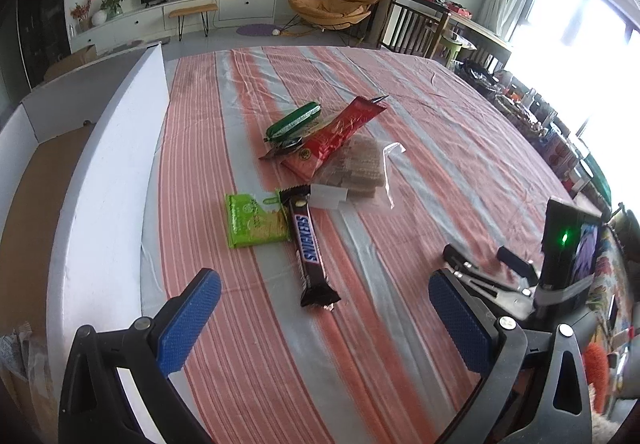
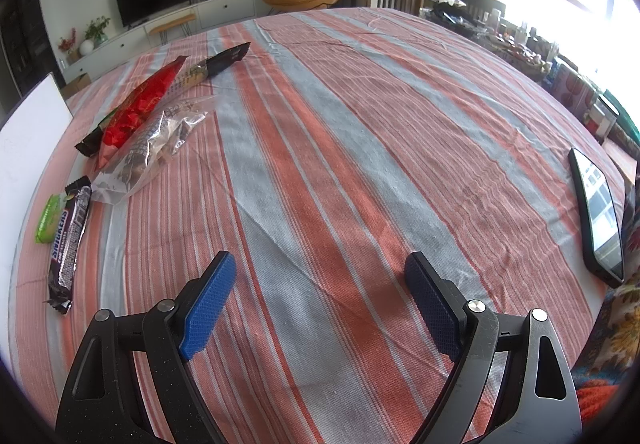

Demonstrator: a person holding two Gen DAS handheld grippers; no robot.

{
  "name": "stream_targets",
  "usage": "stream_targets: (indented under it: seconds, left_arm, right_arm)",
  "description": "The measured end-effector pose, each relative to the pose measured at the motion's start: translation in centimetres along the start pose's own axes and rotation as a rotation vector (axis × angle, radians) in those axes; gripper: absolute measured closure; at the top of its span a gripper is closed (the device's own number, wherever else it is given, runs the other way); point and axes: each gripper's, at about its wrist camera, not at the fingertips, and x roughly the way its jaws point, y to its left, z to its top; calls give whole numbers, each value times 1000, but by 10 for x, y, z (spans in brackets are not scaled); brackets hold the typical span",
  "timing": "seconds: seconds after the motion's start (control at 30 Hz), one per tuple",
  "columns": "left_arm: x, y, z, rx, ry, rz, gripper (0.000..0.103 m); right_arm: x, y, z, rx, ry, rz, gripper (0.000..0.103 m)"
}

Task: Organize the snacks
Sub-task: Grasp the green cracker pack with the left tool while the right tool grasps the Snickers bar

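My left gripper [image 1: 324, 298] hangs over the striped tablecloth [image 1: 420, 116] with its blue pads spread wide and nothing between them. The Snickers bar [image 1: 308, 244] lies just ahead of the gap, its near end pointing toward me. Touching the bar's left side is a green cracker packet [image 1: 254, 220]. Beyond the bar's far end sits a clear bag of brown wafers [image 1: 356, 172], and a red packet [image 1: 340, 132] leans across that bag. A green roll [image 1: 294, 122] lies on the far left side of the red packet; what dark wrapper sits under them I cannot make out well. Left of the Snickers bar, well apart, stands the white wall of an open box [image 1: 116, 180].

My right gripper [image 2: 320, 276] is equally wide open and empty, over bare cloth far to the right of the Snickers bar [image 2: 68, 244]. A phone [image 2: 600, 220] lies further right still.
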Motion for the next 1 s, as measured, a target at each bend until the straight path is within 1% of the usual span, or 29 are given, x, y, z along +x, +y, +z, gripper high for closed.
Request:
stream_targets:
  seconds: [0.07,0.17,0.23,0.3,0.33,0.4,0.47,0.57,0.63,0.7,0.8,0.83,0.9,0.93,1.0]
  left_arm:
    - [-2,6,21,-39,15,-19,0]
    - [-4,22,51,-131,34,-11,0]
    - [2,33,66,-175,50,17,0]
    - [19,40,72,-181,92,74,0]
    - [30,40,72,-170,123,99,1]
    - [53,40,65,-132,167,160,8]
    - [72,42,56,-106,209,219,24]
    - [91,48,44,-85,267,256,31]
    - [96,51,39,-64,282,274,31]
    - [98,48,35,-22,281,261,30]
    - [102,34,37,83,269,266,30]
    - [105,28,38,121,268,276,28]
    - [112,19,43,183,269,287,21]
    - [116,18,45,200,272,284,18]
    - [123,18,51,192,292,273,18]
  right_arm:
    - [0,0,0,2,1,0,14]
    - [0,0,0,2,0,0,14]
    - [0,0,0,2,0,0,14]
    - [0,1,-1,2,0,0,14]
    - [0,0,0,2,0,0,14]
    - [0,0,0,2,0,0,14]
    - [0,0,0,2,0,0,14]
    - [0,1,0,2,0,0,14]
    - [0,1,0,3,0,-1,14]
    - [0,1,0,3,0,-1,14]
    - [0,1,-1,3,0,0,14]
    - [0,0,0,3,0,0,14]
    - [0,1,-1,3,0,0,14]
    - [0,1,-1,3,0,0,14]
    - [0,1,-1,3,0,1,14]
